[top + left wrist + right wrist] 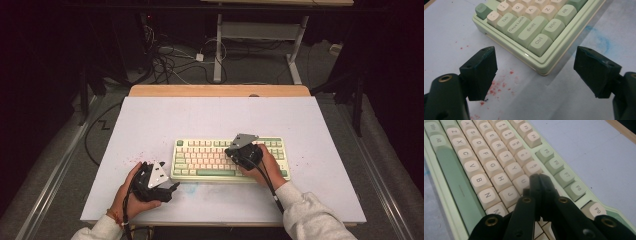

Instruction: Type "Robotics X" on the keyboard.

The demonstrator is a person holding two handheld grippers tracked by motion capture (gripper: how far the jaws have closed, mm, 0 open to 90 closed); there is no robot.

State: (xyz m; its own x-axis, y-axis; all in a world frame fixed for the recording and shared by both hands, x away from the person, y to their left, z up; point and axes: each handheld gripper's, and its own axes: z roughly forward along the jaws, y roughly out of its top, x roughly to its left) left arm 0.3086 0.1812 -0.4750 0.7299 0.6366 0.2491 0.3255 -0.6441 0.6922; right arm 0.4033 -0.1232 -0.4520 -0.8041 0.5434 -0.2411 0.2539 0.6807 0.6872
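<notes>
A green and cream keyboard (230, 159) lies on the white table top (210, 115). My right gripper (234, 149) hovers over its middle keys. In the right gripper view its jaws are pressed together, and the right gripper (539, 177) tips sit just above the cream keys near the U key (522, 181), with nothing between them. My left gripper (172, 187) rests near the table's front left, held in a hand. In the left gripper view the left gripper (535, 68) stands wide open, with the keyboard's near corner (541, 67) by the Ctrl key (539, 42) in front of the gap.
Red specks (499, 86) and a blue smear (599, 37) mark the white top near the keyboard. A wooden strip (220, 90) edges the far side. Beyond it stand a desk frame (260, 45) and loose cables (170, 60) on the floor.
</notes>
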